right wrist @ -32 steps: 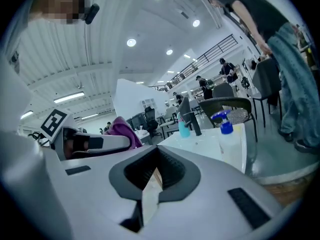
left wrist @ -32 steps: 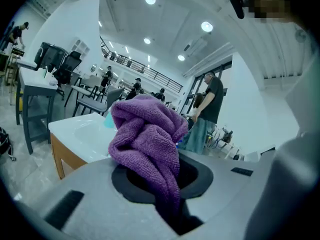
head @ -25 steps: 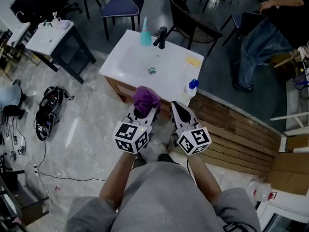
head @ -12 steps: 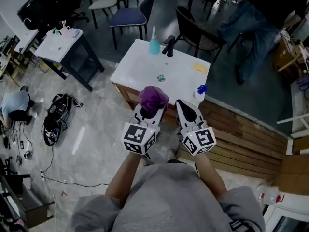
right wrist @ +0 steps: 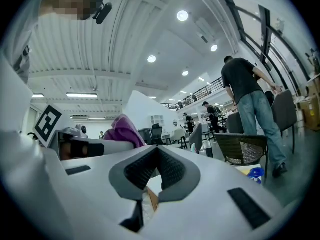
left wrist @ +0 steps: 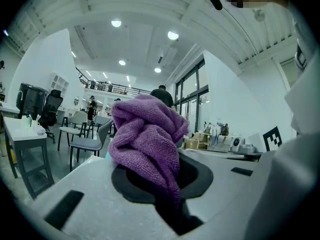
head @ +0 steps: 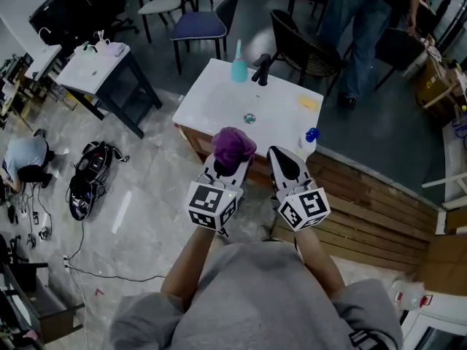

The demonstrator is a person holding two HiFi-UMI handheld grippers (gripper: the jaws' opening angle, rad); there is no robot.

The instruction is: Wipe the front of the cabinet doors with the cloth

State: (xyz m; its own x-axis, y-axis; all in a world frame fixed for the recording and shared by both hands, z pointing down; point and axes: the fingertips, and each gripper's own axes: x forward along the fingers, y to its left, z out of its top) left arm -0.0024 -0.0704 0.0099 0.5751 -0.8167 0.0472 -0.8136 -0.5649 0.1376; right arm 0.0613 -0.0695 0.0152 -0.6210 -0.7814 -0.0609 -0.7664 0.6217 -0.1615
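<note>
Purple cloth [left wrist: 145, 134] sits clamped in left hand-held gripper [left wrist: 167, 194].

I can read no word, brand or number anywhere. The only printed marks are black-and-white square patterns on my left gripper's white marker cube [head: 212, 206] and my right gripper's white marker cube [head: 303, 209] — coded shapes, not letters.

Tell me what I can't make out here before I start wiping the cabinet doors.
Cabinet doors: head view looks from above; the sink top, left gripper and right gripper cover the fronts.
Right gripper view: only a brown sliver shows between the jaws.
Left gripper view: cloth blocks the middle; no doors.
Yellow thing on sink top: too small.
</note>
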